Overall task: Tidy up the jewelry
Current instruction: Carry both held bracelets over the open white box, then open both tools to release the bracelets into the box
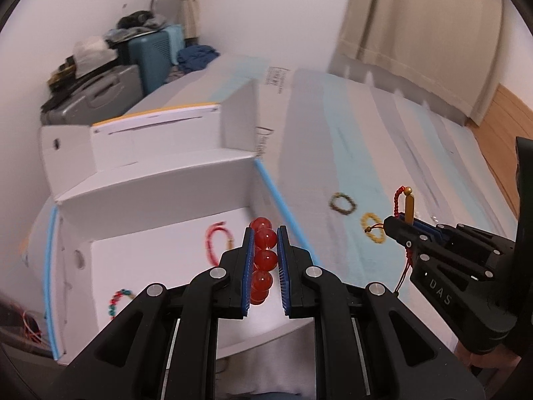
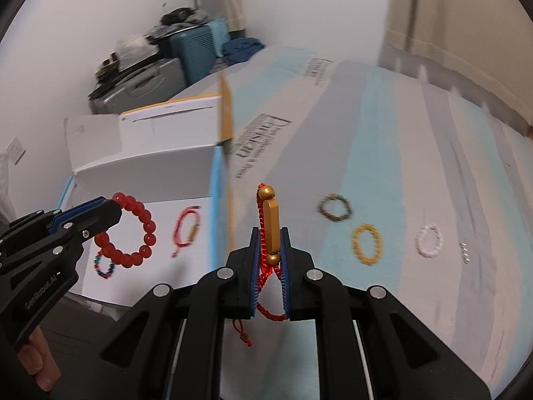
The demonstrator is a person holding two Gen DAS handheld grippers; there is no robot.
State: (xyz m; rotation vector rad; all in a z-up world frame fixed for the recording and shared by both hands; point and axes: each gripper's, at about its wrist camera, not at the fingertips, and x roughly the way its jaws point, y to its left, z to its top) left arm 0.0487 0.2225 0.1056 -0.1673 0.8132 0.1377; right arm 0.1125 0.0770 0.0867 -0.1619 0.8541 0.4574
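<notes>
My left gripper [image 1: 265,235] is shut on a red bead bracelet [image 1: 264,260] and holds it over the open white box [image 1: 160,200]; the same bracelet hangs from it in the right wrist view [image 2: 133,230]. My right gripper [image 2: 270,233] is shut on a red cord bracelet with a gold bar [image 2: 271,230], held above the striped surface to the right of the box; it also shows in the left wrist view [image 1: 409,208]. Inside the box lie a red cord bracelet [image 2: 188,230] and a multicoloured bead bracelet [image 2: 105,265].
On the striped surface [image 2: 416,153] lie a dark bead bracelet [image 2: 334,207], a yellow bead bracelet [image 2: 366,243], a pink bead bracelet [image 2: 429,241] and small silver pieces [image 2: 464,252]. Suitcases and clutter [image 2: 160,60] stand by the far wall.
</notes>
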